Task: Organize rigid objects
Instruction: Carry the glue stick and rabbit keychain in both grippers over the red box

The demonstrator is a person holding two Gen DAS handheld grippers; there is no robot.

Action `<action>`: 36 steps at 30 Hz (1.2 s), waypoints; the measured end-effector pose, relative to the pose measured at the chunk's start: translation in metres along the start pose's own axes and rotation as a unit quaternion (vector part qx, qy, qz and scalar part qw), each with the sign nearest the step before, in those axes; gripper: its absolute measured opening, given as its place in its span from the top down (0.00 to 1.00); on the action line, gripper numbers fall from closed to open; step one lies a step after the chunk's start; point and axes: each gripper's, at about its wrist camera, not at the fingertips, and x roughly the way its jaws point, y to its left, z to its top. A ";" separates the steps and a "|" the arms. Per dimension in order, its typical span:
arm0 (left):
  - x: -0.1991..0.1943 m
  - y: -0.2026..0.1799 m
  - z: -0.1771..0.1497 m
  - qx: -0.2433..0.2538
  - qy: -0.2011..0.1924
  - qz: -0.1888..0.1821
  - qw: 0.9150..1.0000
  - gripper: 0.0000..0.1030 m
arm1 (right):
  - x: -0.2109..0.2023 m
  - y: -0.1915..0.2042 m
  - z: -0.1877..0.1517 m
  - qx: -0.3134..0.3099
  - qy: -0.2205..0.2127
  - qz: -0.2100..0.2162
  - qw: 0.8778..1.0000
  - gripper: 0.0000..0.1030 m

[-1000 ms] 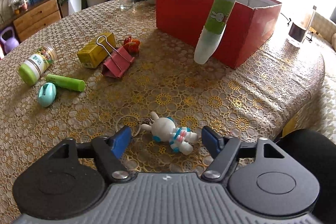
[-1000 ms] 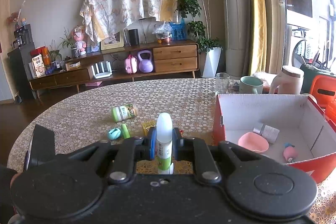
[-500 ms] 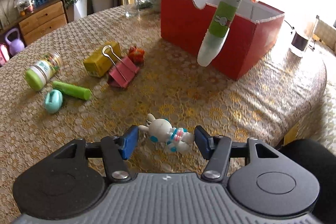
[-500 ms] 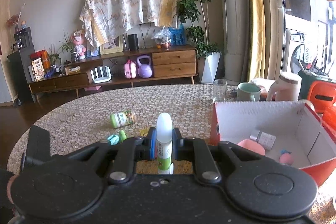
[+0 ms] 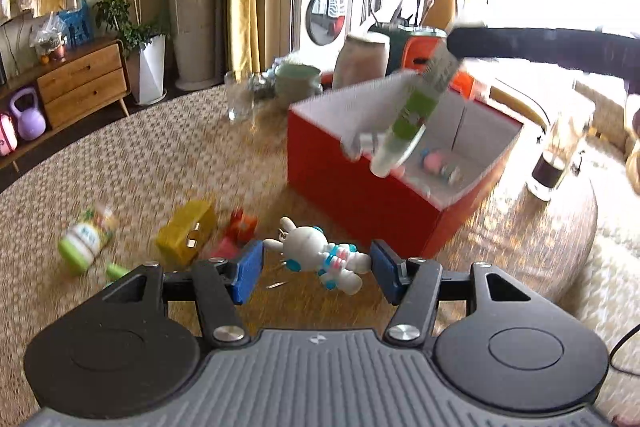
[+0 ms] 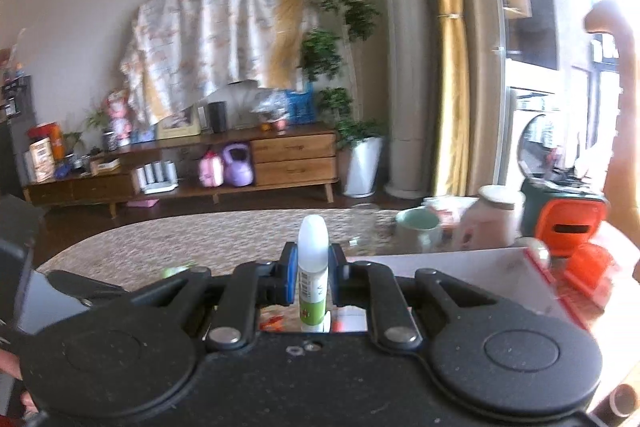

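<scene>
white-green glue stick (image 5: 412,115): tilted, cap down over red box (image 5: 372,203) | white-blue bunny keychain (image 5: 320,253): lying sideways between blue pads (image 5: 249,269)
</scene>
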 end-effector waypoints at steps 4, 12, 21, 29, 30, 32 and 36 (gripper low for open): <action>0.006 -0.012 0.023 0.003 -0.003 -0.007 1.000 0.43 | 0.002 -0.027 0.000 0.012 -0.001 -0.036 0.999 0.86; 0.042 -0.052 0.063 0.013 0.020 -0.027 0.999 0.43 | 0.018 -0.080 -0.015 0.033 0.021 -0.098 0.994 0.86; 0.114 -0.100 0.091 0.041 0.070 -0.032 0.996 0.43 | 0.043 -0.126 -0.031 0.045 0.046 -0.139 0.988 0.86; 0.172 -0.119 0.108 0.042 0.102 -0.032 0.993 0.43 | 0.075 -0.162 -0.040 0.060 0.063 -0.157 0.984 0.86; 0.179 -0.121 0.108 0.042 0.106 -0.031 0.993 0.43 | 0.079 -0.165 -0.041 0.064 0.065 -0.158 0.983 0.86; 0.189 -0.122 0.109 0.040 0.115 -0.032 0.992 0.43 | 0.087 -0.172 -0.044 0.069 0.070 -0.160 0.982 0.86; 0.206 -0.124 0.111 0.038 0.127 -0.028 0.991 0.43 | 0.099 -0.181 -0.052 0.080 0.079 -0.161 0.981 0.86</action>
